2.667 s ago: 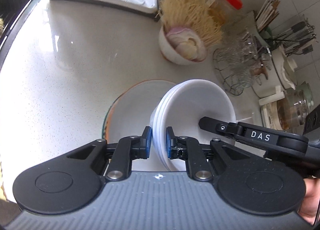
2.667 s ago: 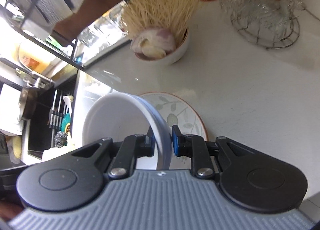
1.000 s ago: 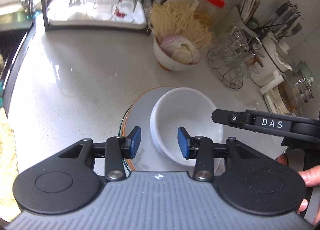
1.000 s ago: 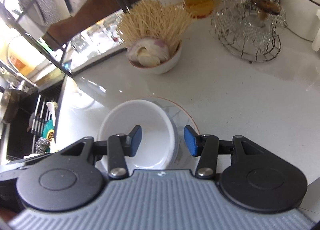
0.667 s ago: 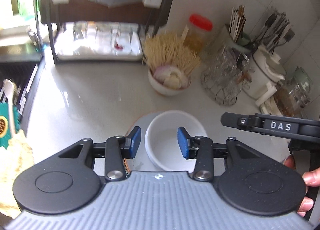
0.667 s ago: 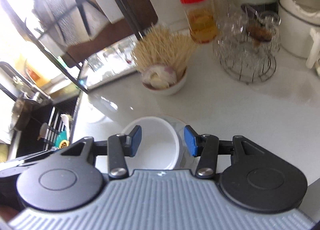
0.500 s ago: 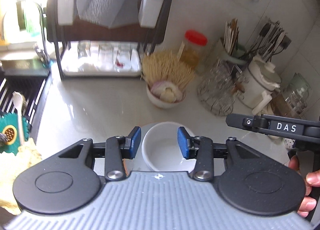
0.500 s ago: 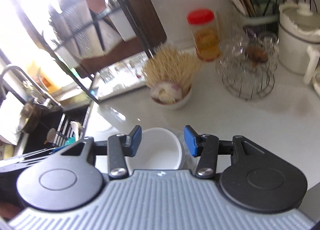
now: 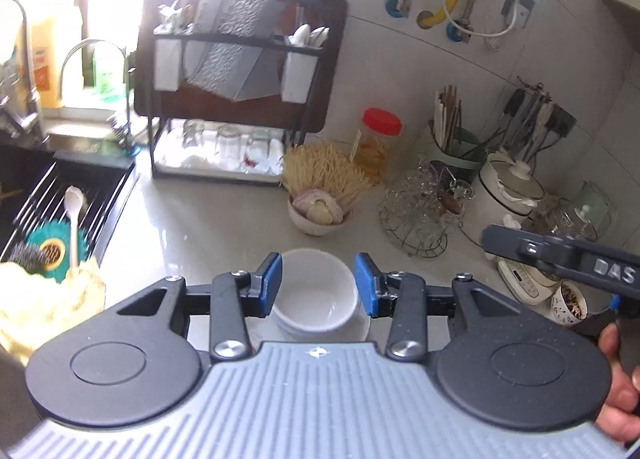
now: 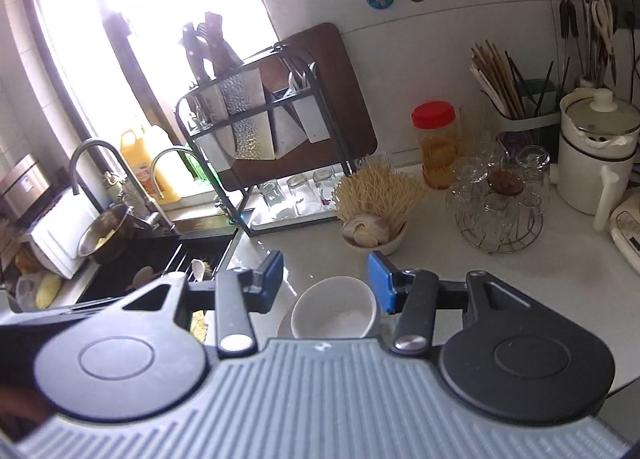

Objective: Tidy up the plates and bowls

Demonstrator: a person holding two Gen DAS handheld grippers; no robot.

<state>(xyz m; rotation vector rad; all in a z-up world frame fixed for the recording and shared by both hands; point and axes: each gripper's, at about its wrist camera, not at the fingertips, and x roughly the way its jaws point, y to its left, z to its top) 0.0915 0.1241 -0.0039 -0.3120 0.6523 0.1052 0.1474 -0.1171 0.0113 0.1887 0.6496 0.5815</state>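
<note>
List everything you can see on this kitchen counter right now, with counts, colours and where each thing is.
bowls: stack, count unclear, white, on the plate, front centre
plate: one, pale, under the bowls
garlic bowl: one, white, behind the stack
jar: one, red lid, by the wall
glass stand: one, wire, right
dish rack: one, black, beside the sink
sink: one, black, left
left tool: open, empty
right tool: open, empty
hand: one, right edge

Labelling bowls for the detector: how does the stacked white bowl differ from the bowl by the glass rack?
The stacked white bowls sit empty, nested on a plate; the garlic bowl stands alone on the counter. The garlic bowl holds garlic and dried noodles. The stack lies nearer the grippers; the garlic bowl nearer the red-lidded jar. Both are white and upright.
</note>
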